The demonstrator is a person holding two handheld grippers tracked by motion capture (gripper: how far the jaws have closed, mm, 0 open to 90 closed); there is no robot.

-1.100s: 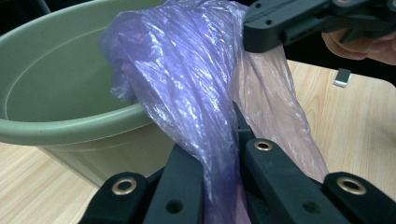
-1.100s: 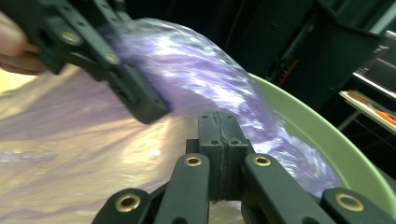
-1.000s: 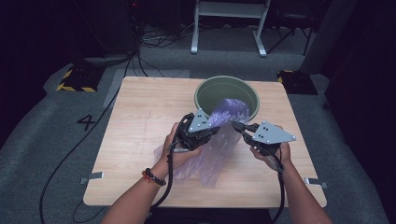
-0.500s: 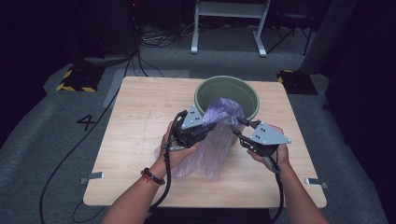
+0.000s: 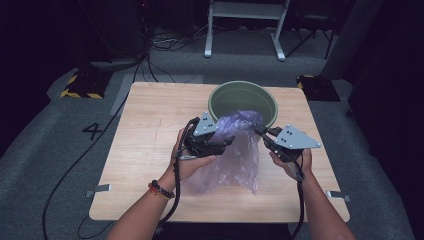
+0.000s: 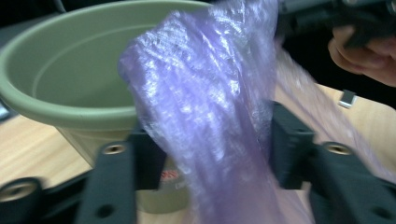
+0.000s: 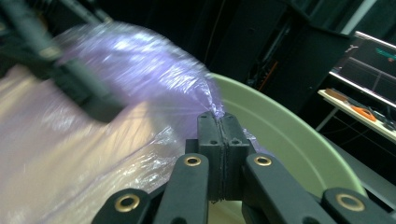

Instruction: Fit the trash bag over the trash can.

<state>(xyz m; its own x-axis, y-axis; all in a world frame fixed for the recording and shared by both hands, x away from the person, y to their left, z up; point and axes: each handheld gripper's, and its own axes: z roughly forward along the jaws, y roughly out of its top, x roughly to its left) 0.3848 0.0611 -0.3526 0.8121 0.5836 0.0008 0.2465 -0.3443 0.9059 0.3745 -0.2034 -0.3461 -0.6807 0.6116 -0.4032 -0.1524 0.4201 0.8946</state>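
- The purple plastic bag (image 5: 235,150) hangs between my two grippers, just in front of the green basin (image 5: 243,102); its upper edge is raised to the basin's near rim and its lower part drapes onto the surface (image 5: 150,135).
- In the left gripper view the bag (image 6: 215,112) runs up between the two fingers, with the basin (image 6: 70,79) directly behind it.
- My left gripper (image 5: 217,142), just in front of the basin's near-left rim, has its fingers spread apart. The film passes between them; I cannot tell whether they press on it.
- My right gripper (image 5: 260,132), just in front of the basin's near-right rim, has its fingers fully together, pinching a gathered corner of the bag (image 7: 154,84).
- In the right gripper view the pinch point sits level with the basin rim (image 7: 280,130).
- Each gripper is carried by a hand; a bead bracelet (image 5: 161,189) sits on the left wrist.
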